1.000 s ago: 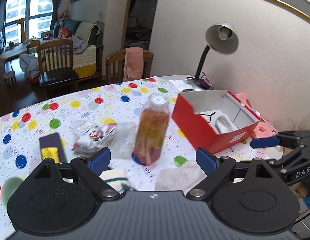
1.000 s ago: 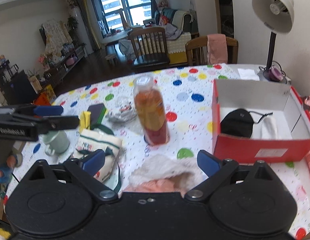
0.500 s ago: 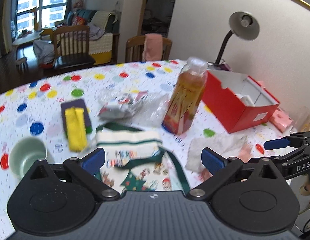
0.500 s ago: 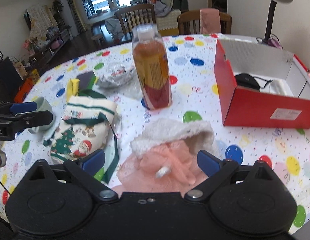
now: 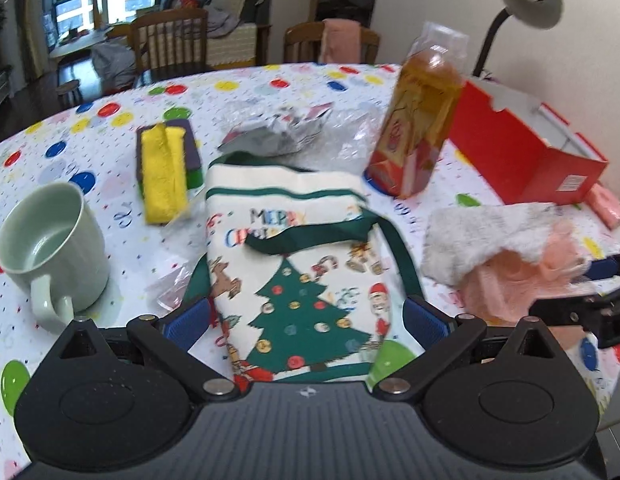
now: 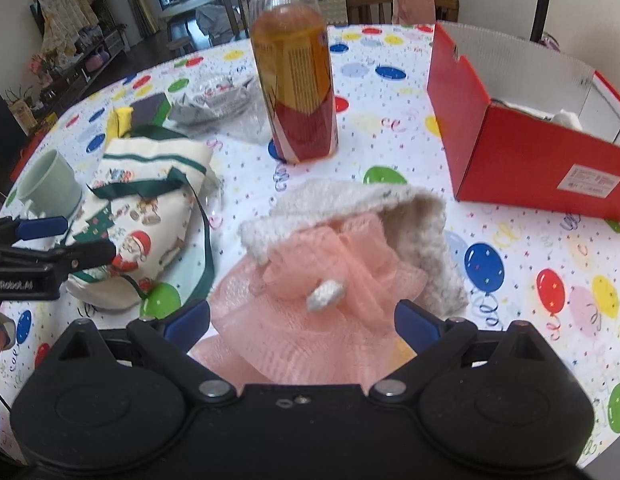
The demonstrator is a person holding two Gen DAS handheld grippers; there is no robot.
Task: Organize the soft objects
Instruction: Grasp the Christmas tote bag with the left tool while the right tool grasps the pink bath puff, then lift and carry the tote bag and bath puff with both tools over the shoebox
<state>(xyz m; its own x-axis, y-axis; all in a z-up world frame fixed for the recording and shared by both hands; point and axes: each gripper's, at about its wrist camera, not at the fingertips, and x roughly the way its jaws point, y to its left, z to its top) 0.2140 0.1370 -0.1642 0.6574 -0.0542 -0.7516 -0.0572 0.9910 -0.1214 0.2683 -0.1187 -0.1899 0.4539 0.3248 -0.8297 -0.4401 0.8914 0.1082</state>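
- The Christmas tote bag (image 5: 294,264) lies flat in the centre of my left view, its lower end between my left claw (image 5: 308,318), whose jaws stand wide and grip nothing.
- The pink mesh pouf (image 6: 310,292), half under the white fluffy cloth (image 6: 414,232), fills lower centre of my right view; my right claw (image 6: 302,320) gapes around it, empty too.
- I judge this the approach step: both soft things are framed but not yet gripped.
- Next I must settle low and pinch fabric only, then carry toward the red box (image 6: 522,168) at upper right, missing the juice bottle (image 6: 296,76).
- Against half a second ago, both claws have dropped closer; bag and pouf loom larger, and the green mug (image 5: 50,240) now sits mid-left.
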